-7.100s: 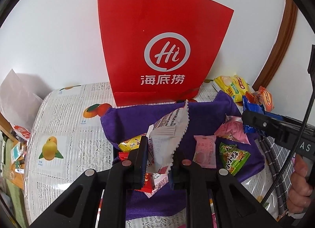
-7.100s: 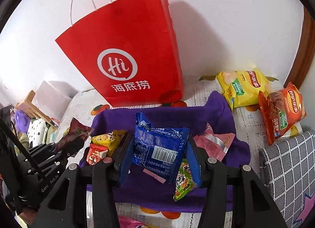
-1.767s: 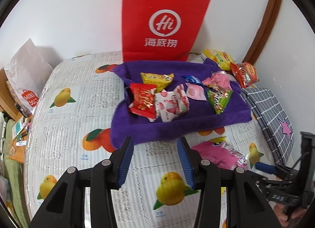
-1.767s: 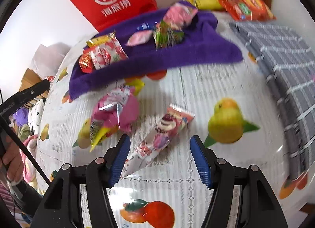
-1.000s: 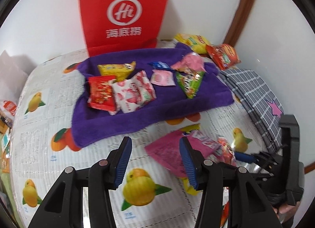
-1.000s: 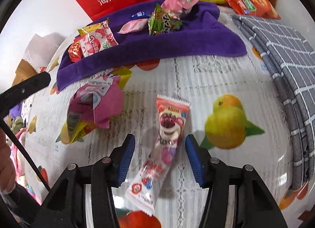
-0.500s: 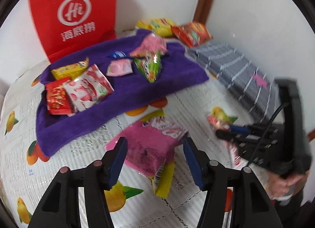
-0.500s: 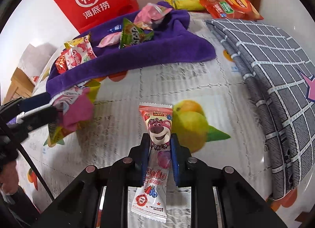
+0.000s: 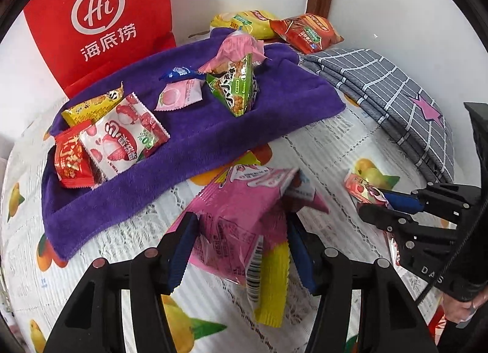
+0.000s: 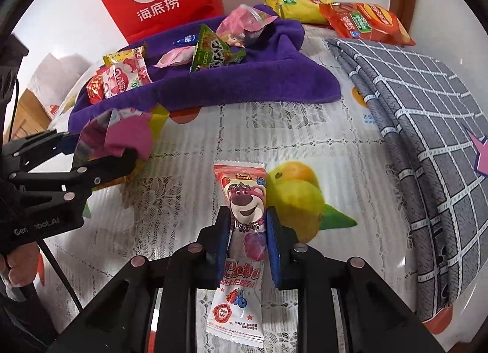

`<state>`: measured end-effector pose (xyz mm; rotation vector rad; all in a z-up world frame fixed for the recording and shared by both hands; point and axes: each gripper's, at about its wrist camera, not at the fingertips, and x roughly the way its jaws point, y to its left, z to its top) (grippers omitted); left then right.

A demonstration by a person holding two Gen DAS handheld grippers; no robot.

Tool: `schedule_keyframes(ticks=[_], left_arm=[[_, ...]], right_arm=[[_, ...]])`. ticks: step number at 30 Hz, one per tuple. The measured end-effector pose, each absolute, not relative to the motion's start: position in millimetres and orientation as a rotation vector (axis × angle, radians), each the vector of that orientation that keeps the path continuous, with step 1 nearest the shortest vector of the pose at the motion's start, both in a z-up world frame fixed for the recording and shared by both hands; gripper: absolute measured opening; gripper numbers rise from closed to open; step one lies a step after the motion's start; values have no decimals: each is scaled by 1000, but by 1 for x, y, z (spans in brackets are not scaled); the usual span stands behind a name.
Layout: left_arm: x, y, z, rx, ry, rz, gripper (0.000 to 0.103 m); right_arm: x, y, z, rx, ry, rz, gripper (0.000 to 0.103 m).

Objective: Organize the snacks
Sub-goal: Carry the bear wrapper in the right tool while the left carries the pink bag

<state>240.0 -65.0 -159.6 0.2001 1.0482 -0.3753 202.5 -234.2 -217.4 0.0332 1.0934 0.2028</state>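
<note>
On the purple towel point(image 9: 213, 127) I see small snack packets: a red one point(image 9: 71, 162), a white lychee one point(image 9: 122, 139), a green one point(image 9: 236, 87). My left gripper point(image 9: 241, 249), half open, straddles the pink bag point(image 9: 241, 215) on the fruit-print cloth point(image 10: 189, 200). My right gripper point(image 10: 247, 243) is clamped narrow on a "Lotso" bear candy point(image 10: 245, 200). The red paper bag point(image 9: 100, 14) reads "Hi".

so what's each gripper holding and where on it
Right gripper pinches the bear candy packet across its middle. Left gripper straddles the pink bag; grip unclear.
</note>
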Motion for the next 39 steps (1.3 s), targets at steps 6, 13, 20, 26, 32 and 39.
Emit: schedule_keyframes(ticks=[6, 13, 20, 26, 32, 39], left_arm=[[243, -59, -158, 168, 1045, -365, 43], [235, -41, -144, 78, 1042, -380, 39], [225, -22, -110, 55, 983, -352, 38], [242, -2, -79, 24, 941, -316, 39], [269, 19, -56, -22, 912, -281, 38], [301, 38, -32, -22, 844, -199, 39]], right_arm=[[205, -239, -216, 70, 1113, 210, 20], [200, -234, -195, 91, 1085, 227, 20], [203, -225, -156, 119, 1009, 263, 20], [222, -213, -114, 123, 916, 261, 20], [258, -199, -83, 148, 892, 265, 20], [301, -175, -65, 120, 885, 267, 20]])
